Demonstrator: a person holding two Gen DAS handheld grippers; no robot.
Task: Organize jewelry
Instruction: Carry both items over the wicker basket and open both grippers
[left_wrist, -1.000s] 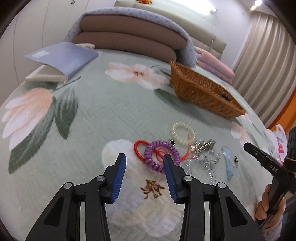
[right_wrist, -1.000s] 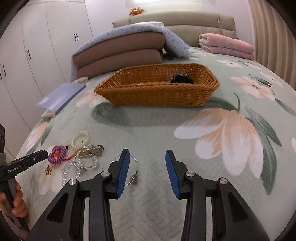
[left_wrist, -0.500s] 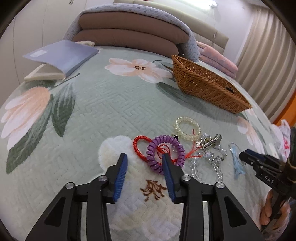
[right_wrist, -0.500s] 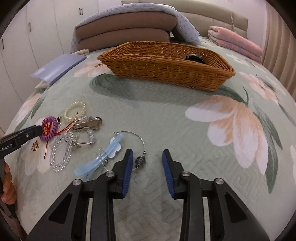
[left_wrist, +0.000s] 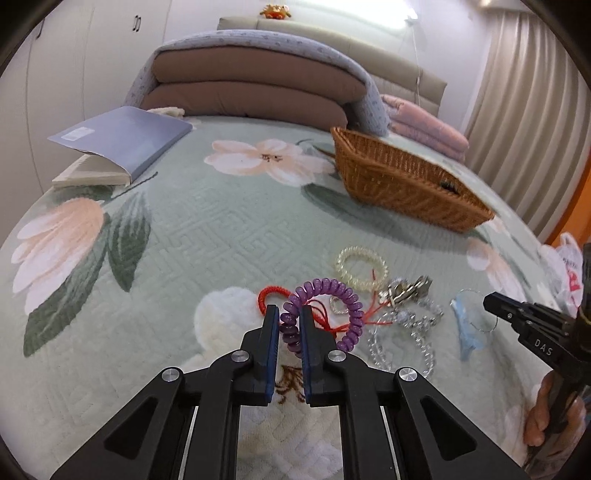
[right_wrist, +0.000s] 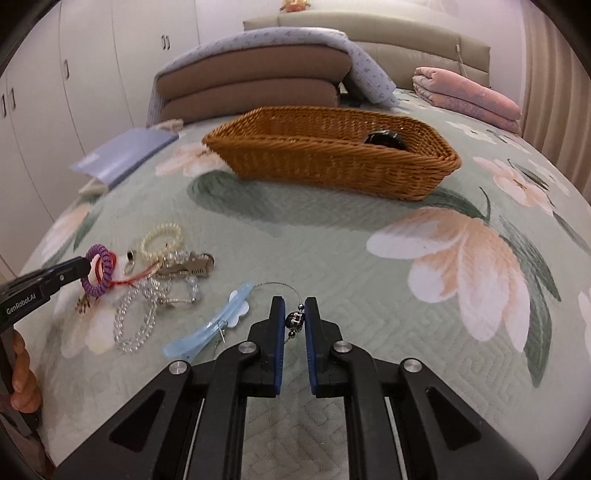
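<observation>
While my left gripper (left_wrist: 287, 320) has just been closing, its blue pads now pinch the near side of the purple coil band (left_wrist: 325, 314), which lies on the green flowered bedspread (left_wrist: 207, 236) over a red cord (left_wrist: 271, 293). My right gripper (right_wrist: 294, 314) has just been closing too and now clamps the dark bead (right_wrist: 294, 320) of a thin wire hoop (right_wrist: 275, 285), beside a pale blue hair clip (right_wrist: 207, 332). Just beyond lie a clear bead bracelet (right_wrist: 129, 321), a silver clip (right_wrist: 190, 266) and a pearl bracelet (right_wrist: 162, 238). Farther off stands the wicker basket (right_wrist: 332, 166), with a dark thing inside.
</observation>
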